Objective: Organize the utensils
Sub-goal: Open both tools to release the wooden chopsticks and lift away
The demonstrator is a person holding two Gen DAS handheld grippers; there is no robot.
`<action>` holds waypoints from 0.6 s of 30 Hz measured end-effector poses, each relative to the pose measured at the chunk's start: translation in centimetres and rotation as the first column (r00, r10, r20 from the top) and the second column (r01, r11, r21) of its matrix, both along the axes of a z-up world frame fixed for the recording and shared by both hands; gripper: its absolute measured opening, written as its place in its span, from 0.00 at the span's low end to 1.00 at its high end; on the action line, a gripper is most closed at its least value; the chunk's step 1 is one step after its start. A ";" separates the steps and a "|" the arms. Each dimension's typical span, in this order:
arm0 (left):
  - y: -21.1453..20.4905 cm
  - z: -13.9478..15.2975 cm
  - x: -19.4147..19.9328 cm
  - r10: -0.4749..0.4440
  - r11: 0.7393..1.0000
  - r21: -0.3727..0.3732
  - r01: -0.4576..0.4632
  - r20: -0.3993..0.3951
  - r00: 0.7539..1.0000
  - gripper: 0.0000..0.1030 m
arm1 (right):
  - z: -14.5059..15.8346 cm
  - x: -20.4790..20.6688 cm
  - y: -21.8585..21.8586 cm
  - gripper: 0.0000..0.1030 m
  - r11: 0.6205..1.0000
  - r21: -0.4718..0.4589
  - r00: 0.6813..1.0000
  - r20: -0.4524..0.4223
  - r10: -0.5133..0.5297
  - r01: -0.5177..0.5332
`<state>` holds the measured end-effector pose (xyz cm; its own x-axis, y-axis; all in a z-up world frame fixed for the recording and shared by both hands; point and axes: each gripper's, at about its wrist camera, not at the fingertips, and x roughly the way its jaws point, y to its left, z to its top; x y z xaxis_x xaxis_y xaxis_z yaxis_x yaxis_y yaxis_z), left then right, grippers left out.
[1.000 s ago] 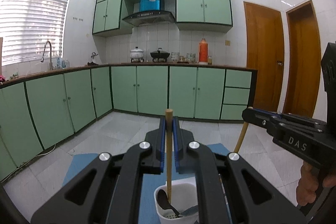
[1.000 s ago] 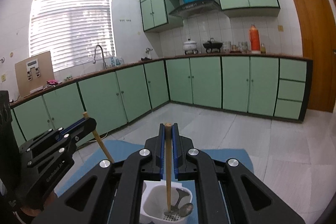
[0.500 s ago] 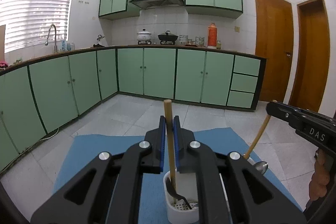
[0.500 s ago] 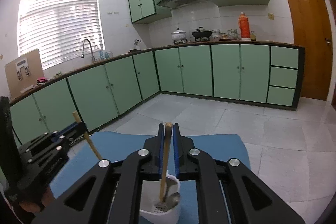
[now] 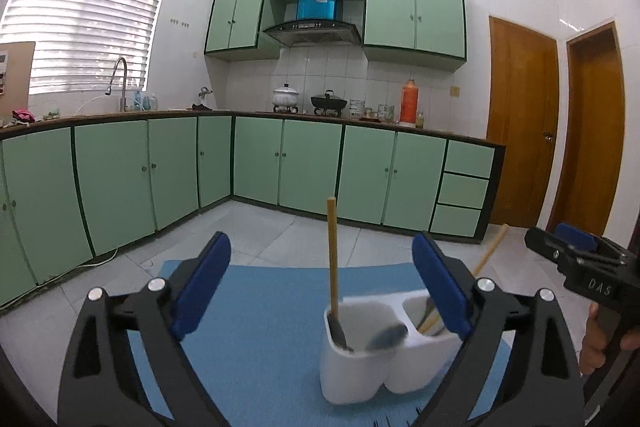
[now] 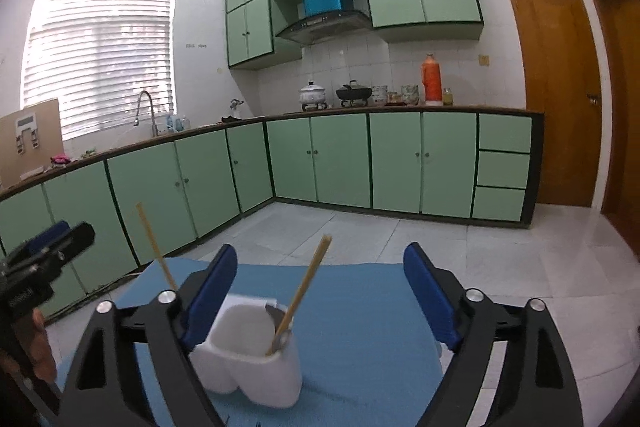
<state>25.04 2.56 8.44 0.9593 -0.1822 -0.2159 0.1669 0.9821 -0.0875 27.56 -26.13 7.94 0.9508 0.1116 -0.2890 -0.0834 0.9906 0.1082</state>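
A white two-compartment utensil holder stands on a blue mat. In the left wrist view a wooden-handled utensil stands upright in its left compartment, beside a blurred metal spoon. My left gripper is opening wide; the handle stands free between the jaws, untouched. In the right wrist view a second wooden-handled utensil leans in the right compartment. My right gripper is opening too, its pads clear of that handle. Each gripper shows at the edge of the other's view.
Green base cabinets run along the far wall and the left side, with a sink tap on the counter. Wooden doors stand at the right. Pale floor tiles surround the mat. A hand holds the right gripper's handle.
Both grippers were shut on the wooden handles and have let go, their jaws now wide apart. The holder has shifted off centre in both views, and the right handle now leans.
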 end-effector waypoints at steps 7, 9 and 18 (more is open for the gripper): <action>0.8 -2.0 -4.9 -0.007 1.000 0.005 0.008 -0.035 0.999 0.93 | -1.8 -5.8 0.9 0.92 0.999 -0.046 1.000 0.025 0.010 -0.009; 0.9 -2.7 -6.1 -0.008 1.000 0.016 0.009 -0.047 0.999 0.93 | -2.7 -7.5 1.1 0.92 0.999 -0.045 1.000 0.016 0.013 -0.013; 1.5 -6.4 -11.4 -0.005 1.000 0.028 0.008 -0.120 0.993 0.93 | -5.7 -12.9 2.0 0.93 0.998 -0.047 0.999 -0.036 0.035 -0.037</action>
<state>13.64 4.03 2.05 0.9250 -0.1804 -0.3343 0.1630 0.9834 -0.0798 14.62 -24.17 2.24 0.9354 0.1309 -0.3284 -0.1161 0.9912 0.0644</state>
